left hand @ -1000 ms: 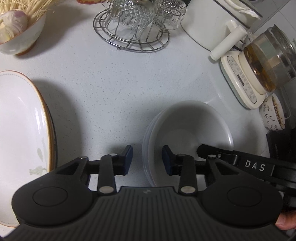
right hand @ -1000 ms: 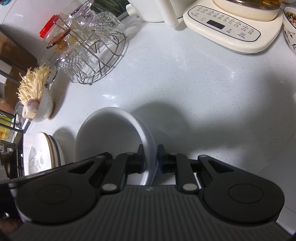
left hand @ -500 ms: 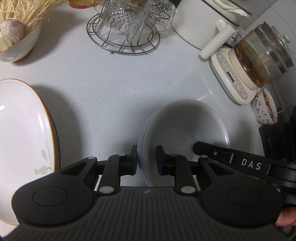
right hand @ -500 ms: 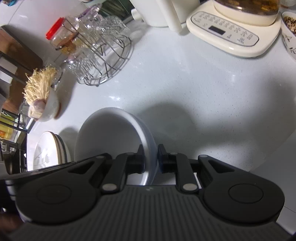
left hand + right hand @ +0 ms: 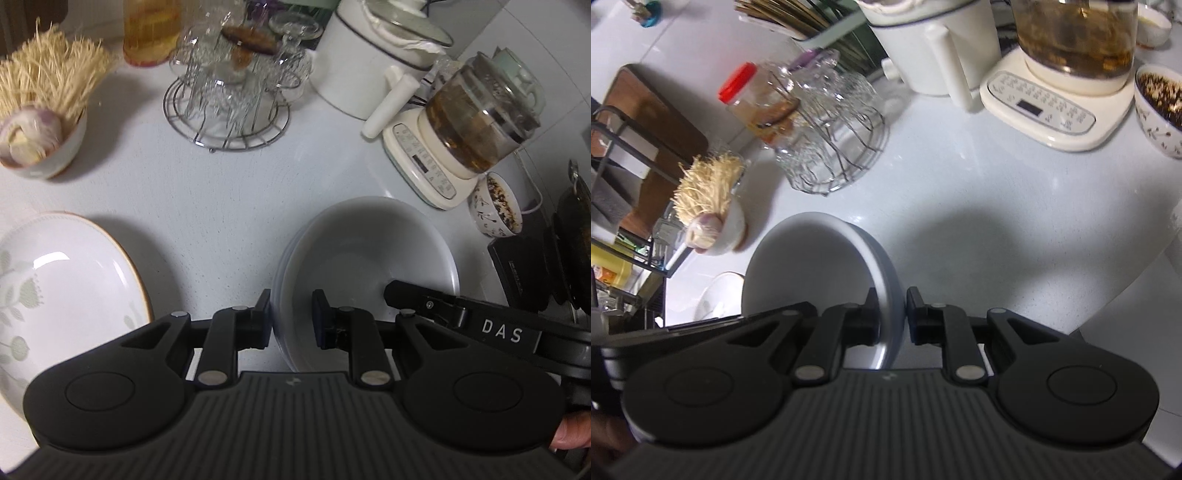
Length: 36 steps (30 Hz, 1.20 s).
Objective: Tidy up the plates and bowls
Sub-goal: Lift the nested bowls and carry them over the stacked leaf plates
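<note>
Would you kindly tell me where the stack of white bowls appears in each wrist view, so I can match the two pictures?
Left wrist view: the stack of white bowls sits lower centre-right, its left rim clamped in the left gripper.
Right wrist view: the stack sits lower centre-left, its right rim clamped in the right gripper.
Shared landmark: the wire glass rack, beyond the bowls in both.

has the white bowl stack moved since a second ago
Yes. The white bowl stack, clamped by both grippers, has lifted: in the right wrist view its shadow has separated on the countertop.
</note>
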Tool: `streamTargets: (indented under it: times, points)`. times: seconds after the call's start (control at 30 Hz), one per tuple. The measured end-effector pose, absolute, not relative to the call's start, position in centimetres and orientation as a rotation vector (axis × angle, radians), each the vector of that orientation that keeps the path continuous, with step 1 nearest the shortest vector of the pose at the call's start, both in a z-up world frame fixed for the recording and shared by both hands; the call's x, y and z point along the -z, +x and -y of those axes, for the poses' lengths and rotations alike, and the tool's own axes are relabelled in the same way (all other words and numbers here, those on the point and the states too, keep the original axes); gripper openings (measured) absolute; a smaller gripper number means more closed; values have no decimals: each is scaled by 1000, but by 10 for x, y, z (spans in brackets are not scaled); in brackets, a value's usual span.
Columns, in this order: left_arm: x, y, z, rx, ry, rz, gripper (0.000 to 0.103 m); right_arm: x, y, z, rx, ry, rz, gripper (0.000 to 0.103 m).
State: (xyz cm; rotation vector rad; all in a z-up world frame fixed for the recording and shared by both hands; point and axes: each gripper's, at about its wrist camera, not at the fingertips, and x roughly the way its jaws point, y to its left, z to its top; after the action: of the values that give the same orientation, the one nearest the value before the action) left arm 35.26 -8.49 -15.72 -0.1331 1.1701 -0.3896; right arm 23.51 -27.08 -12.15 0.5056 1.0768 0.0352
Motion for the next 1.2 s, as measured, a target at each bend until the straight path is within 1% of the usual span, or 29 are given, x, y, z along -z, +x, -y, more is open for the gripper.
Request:
streamTargets:
  times: [0.5,0.9,1.2]
  points:
    - [116,334,39,386,-150,-1089,24,80,229,231,-70,466,-988,18]
    - [104,326,-19,346,-181,-1032,25,66,235,180,-134,409,-931,18]
    - [105,317,-61,282,-205,-1003,25,65,245,140,-207,370,-939,18]
